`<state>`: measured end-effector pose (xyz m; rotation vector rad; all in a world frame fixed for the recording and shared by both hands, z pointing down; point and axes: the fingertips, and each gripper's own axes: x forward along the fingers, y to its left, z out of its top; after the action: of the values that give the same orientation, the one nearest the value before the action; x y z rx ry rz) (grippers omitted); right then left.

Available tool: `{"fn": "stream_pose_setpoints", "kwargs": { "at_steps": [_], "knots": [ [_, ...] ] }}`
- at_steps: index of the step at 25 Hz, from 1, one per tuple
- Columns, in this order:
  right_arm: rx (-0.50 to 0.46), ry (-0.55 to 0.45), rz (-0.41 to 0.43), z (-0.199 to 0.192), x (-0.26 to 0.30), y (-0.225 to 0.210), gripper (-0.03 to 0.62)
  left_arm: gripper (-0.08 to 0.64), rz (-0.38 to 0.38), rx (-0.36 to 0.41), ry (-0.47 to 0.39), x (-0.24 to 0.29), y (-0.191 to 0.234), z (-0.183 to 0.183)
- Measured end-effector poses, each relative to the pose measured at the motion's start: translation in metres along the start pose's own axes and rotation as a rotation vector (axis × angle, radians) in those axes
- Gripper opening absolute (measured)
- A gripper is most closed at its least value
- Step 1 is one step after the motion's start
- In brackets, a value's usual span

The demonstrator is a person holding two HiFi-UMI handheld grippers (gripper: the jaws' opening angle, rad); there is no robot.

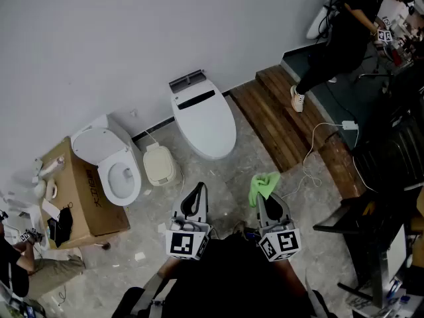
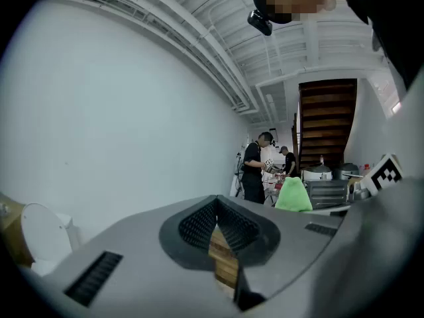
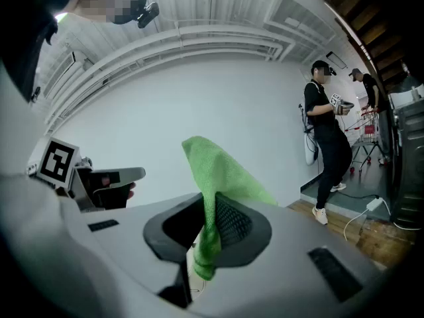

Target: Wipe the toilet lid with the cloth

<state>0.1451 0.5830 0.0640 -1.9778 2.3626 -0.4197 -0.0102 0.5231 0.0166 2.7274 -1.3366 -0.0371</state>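
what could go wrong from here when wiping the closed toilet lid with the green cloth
1. The right tool pinches the green cloth by a narrow fold, with most of it loose. It may pull free when dragged across the toilet lid.
2. A white cable trails over the floor to the right and could snag a foot when stepping forward.
3. The small beige container sits close beside the toilet and could get knocked.

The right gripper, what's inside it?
A green cloth is pinched in the right gripper. Most of it sticks out above and a bit hangs below. The squeezed part is hidden inside the gripper.
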Motion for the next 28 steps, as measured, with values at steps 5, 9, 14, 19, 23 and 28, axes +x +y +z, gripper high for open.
{"fn": "stream_pose_setpoints", "kwargs": {
  "at_steps": [5, 9, 14, 19, 23, 28],
  "knots": [
    [-0.004, 0.000, 0.005, -0.001, -0.004, 0.001, 0.049, 0.009, 0.001, 0.000, -0.003, -0.003, -0.002, 0.000],
    [-0.002, -0.004, 0.010, -0.001, -0.004, -0.001, 0.049, 0.009, 0.003, 0.002, -0.002, -0.001, -0.005, 0.000],
    [-0.021, -0.030, 0.020, 0.005, -0.012, -0.009, 0.049, 0.009, 0.009, 0.008, 0.000, 0.004, -0.018, 0.000],
    [-0.017, -0.034, 0.038, 0.005, -0.021, -0.025, 0.051, 0.009, 0.026, 0.012, 0.000, 0.009, -0.038, 0.000],
    [-0.005, -0.025, 0.058, 0.002, -0.032, -0.045, 0.050, 0.009, 0.046, 0.016, 0.003, 0.011, -0.061, -0.004],
    [0.005, -0.017, 0.092, -0.005, -0.034, -0.067, 0.049, 0.009, 0.082, 0.030, 0.019, 0.019, -0.075, -0.019]
  ]
}}
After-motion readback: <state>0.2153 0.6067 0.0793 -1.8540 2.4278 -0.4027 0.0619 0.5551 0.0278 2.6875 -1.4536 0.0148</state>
